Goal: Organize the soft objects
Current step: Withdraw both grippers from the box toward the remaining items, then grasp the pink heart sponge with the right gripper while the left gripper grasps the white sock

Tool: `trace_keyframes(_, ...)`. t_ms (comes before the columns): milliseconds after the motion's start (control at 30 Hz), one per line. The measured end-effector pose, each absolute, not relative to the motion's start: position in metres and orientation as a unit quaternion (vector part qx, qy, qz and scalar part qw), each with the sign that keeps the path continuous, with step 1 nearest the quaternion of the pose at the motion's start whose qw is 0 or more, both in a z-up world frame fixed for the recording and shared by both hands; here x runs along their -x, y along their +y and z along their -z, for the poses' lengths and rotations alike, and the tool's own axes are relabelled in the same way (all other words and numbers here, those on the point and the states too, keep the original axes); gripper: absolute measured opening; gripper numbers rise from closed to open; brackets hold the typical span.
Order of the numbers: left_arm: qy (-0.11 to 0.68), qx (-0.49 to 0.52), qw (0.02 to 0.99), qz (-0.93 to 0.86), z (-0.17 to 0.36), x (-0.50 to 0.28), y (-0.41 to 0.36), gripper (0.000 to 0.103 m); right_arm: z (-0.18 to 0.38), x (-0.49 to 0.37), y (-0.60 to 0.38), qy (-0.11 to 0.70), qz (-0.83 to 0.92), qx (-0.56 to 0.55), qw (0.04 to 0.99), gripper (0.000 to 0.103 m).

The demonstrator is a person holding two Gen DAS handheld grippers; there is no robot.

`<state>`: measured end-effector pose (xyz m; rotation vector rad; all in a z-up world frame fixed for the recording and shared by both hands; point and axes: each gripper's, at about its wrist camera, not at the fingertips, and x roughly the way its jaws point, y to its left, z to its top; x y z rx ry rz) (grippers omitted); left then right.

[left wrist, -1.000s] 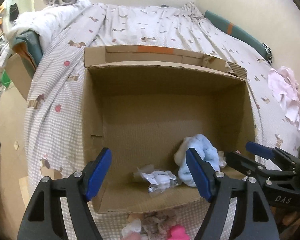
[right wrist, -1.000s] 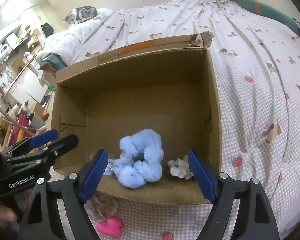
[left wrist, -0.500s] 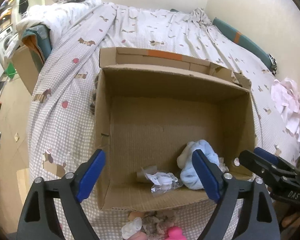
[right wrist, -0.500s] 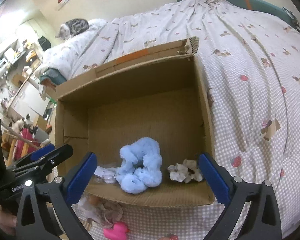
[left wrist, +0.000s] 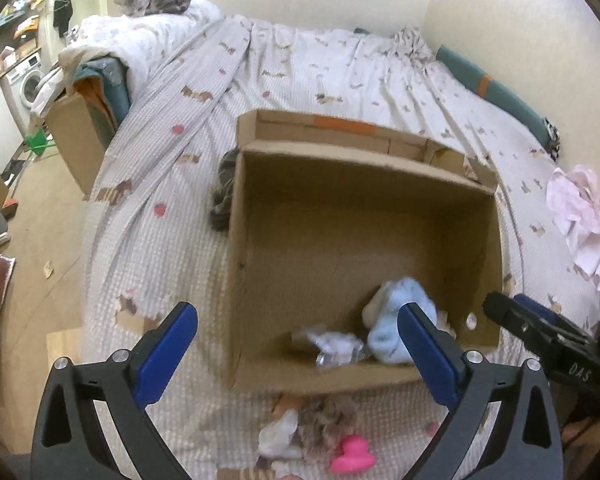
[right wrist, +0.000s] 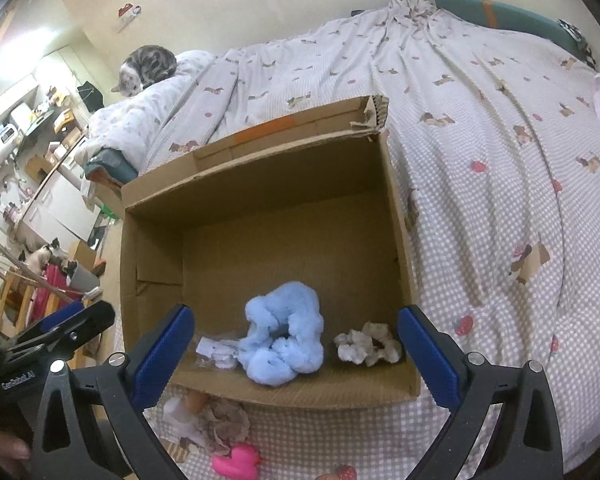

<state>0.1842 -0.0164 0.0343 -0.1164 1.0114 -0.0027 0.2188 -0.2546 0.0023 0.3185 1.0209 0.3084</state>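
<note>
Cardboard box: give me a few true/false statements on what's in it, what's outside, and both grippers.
1. The blue fluffy scrunchie lies inside the cardboard box. True.
2. The pink duck is inside the box. False: it lies on the bedspread in front of the box.
3. The left gripper holds the white scrunchie. False: it is open and empty; the scrunchie lies in the box.
4. The right gripper is open. True.
5. A cat lies at the far end of the bed. True.
</note>
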Motion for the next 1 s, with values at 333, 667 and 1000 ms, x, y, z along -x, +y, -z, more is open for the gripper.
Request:
trace_keyframes(333,0.512,0.064,0.856,-0.015,-0.032,-0.144,0.005,0.1,-0.016,-0.191,-0.244,0.49,-0.172,-0.138,0.844,0.103)
trace_keyframes(667,0.53,0.084,0.843,-0.046,-0.009,-0.119,0.018,0.1,-0.006,-0.164,-0.237,0.517,-0.169,-0.122,0.83,0.103)
trace_keyframes(1000,0.546,0.126,0.824,-0.083,0.014,-0.134,0.046,0.1,0.034,-0.174,-0.237,0.583,-0.205,-0.197,0.761,0.103)
